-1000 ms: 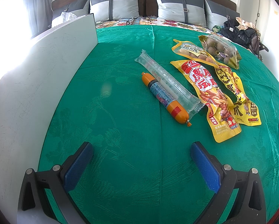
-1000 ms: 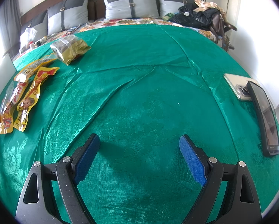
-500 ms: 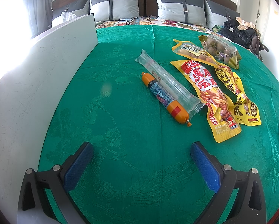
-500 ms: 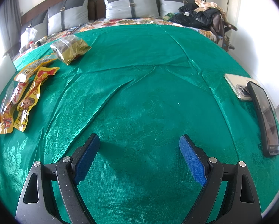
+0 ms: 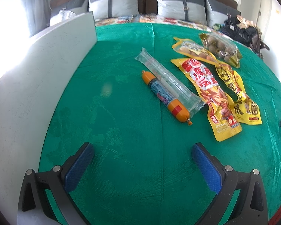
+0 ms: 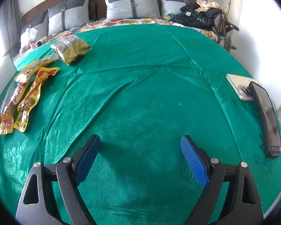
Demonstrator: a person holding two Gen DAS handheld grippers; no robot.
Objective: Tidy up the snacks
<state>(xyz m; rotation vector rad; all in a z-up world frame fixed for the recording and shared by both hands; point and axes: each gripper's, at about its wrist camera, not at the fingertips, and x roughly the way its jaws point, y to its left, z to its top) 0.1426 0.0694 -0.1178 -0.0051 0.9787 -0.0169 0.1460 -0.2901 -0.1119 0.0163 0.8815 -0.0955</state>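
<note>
1. A bed wears a shiny green cover (image 5: 121,168), with grey pillows (image 6: 131,1) up at the headboard.
2. The left claw (image 5: 142,147) hangs over bare green cloth. Its blue pads (image 5: 206,166) are spread wide and hold nothing.
3. The right claw (image 6: 140,139) is wide open too, over empty cloth, with nothing in it.
4. Past the left claw lie the snacks: an orange sausage (image 5: 165,95) touching a clear plastic tube pack (image 5: 166,78), then a yellow and red packet (image 5: 210,93), another yellow packet (image 5: 236,93) and a gold bag of round brown things (image 5: 219,48).
5. Only the left view shows the sausage, the tube pack and a tall white board (image 5: 37,86) at the cover's edge.
6. Only the right view shows two phones (image 6: 266,116) at the far right edge.
7. The packets have big Chinese letters; the small print is too blurry to read.
</note>
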